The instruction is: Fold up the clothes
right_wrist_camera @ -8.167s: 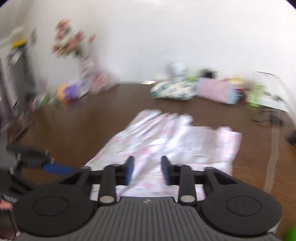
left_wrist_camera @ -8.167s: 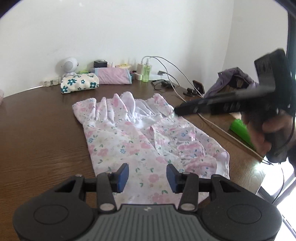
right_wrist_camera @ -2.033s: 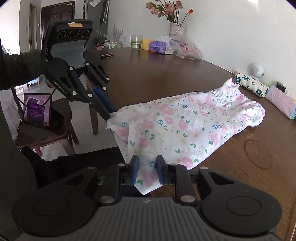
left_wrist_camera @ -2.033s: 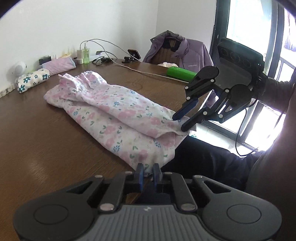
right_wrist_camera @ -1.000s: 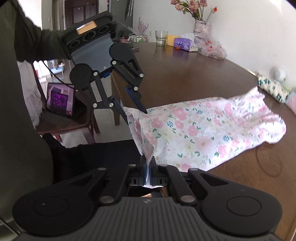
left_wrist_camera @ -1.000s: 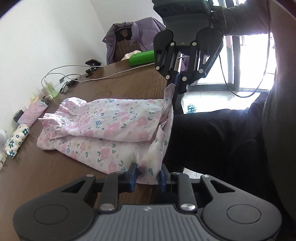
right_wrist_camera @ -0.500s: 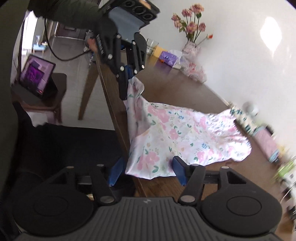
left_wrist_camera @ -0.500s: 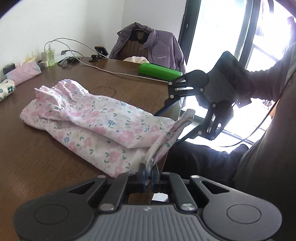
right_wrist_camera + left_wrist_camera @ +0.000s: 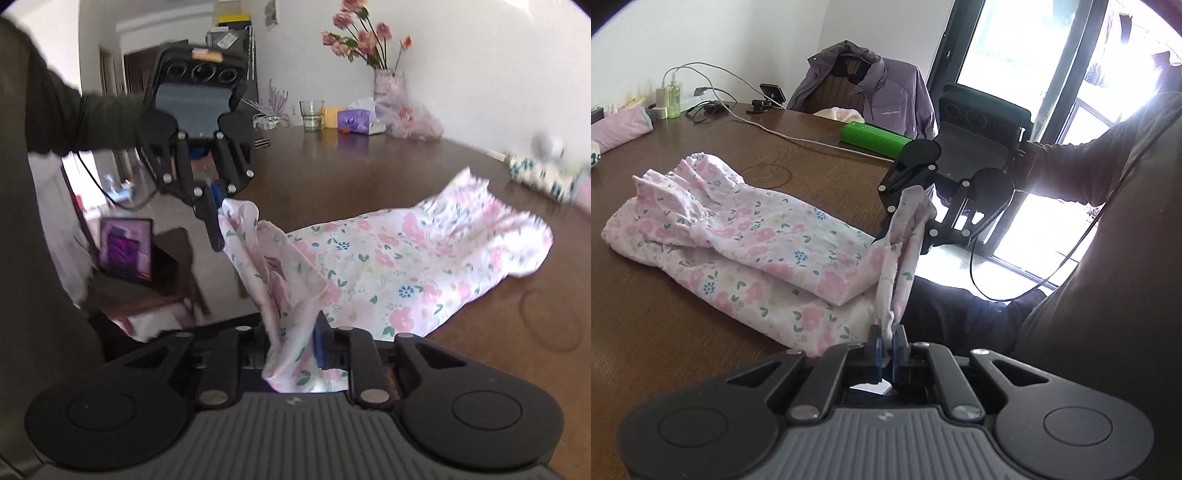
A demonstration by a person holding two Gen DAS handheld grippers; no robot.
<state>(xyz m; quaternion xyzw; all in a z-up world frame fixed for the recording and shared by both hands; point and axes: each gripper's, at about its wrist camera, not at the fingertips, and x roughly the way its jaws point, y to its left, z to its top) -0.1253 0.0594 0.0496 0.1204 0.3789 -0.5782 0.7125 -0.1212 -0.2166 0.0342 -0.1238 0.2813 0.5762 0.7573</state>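
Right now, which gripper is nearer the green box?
Right: the right gripper, jaws closing around the floral garment, hangs just before the green box; the left gripper sits farther back.

Place: a lived-in home room is showing.
Table (image 9: 369,166): dark wood, sitting by a white wall.
Flowers (image 9: 364,40): standing in a vase at the far end.
Glass (image 9: 311,115): sitting near the tissue pack (image 9: 354,120).
Jacket (image 9: 871,88): hanging over a chair.
Window (image 9: 1015,55): letting in daylight.

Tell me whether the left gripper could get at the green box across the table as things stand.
Probably not: the left gripper is shut on the floral garment, and the right gripper stands between it and the green box.
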